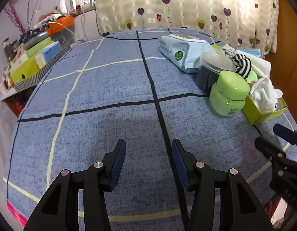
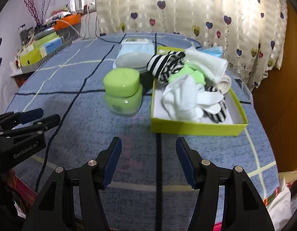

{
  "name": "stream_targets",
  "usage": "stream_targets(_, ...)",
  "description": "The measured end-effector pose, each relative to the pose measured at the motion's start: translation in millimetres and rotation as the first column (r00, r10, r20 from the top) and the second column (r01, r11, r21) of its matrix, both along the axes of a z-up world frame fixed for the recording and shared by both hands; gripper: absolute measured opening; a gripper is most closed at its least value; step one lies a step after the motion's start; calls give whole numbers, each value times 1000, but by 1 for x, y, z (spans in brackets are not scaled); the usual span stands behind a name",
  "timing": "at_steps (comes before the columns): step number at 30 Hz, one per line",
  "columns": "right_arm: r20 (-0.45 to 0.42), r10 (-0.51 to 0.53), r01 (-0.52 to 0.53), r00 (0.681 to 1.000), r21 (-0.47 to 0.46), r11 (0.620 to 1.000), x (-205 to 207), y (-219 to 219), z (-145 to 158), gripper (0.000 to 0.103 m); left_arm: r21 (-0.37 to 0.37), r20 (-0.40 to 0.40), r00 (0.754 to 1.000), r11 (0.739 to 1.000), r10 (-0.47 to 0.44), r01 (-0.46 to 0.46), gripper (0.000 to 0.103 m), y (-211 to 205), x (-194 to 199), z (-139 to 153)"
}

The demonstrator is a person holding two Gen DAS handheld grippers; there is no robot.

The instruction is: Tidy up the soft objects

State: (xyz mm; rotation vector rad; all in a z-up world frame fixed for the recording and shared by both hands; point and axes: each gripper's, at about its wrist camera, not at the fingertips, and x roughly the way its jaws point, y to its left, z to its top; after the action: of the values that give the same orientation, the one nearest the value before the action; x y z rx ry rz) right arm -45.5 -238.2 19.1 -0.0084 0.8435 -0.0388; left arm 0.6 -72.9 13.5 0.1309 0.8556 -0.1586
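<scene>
Currently the soft items sit heaped in the lime-green box [image 2: 196,129] at the right side of the bed: white cloths [image 2: 187,100], a black-and-white striped sock [image 2: 165,65] draped over the box's far-left corner, a light-green garment [image 2: 188,73] under it. Judgement: all light, limp, non-fragile; they will sag and drag neighbours when lifted, so I'd pinch a bunched fold at the top, e.g. the striped sock's raised hump, not a loose edge. Just left of the box, nearly touching: a green jar [image 2: 122,92], rigid, glossy, prob. slippery. Behind it a clear-lidded tub [image 1: 214,67], then a wipes pack [image 1: 179,52]. Blue masks [image 2: 214,51] lie beyond the box. Right gripper [image 2: 148,161]: jaws spread, holding nothing, short of the box. Left gripper [image 1: 149,161]: likewise spread and unloaded, over the blue plaid bedspread [image 1: 109,88].
</scene>
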Motion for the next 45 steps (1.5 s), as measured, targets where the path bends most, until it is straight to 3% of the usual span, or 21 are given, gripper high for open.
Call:
stream_targets(13, -30, -29, 30, 999, 25, 999, 13, -1, -17, 61, -16, -16, 1000, 1000, 25, -25, 50, -2, 6, -11)
stream_targets(20, -17, -59, 59, 998, 27, 998, 20, -3, -18, 72, -28, -18, 998, 998, 55, -56, 69, -3, 10, -13)
stream_targets(27, -9, -75, 75, 997, 27, 997, 24, -1, -18, 74, -39, -11, 999, 998, 42, -43, 78, -6, 9, -15)
stream_targets(45, 5, -87, 87, 996, 27, 996, 24, 0, -19, 75, -43, -14, 999, 998, 48, -48, 80, -6, 10, -15)
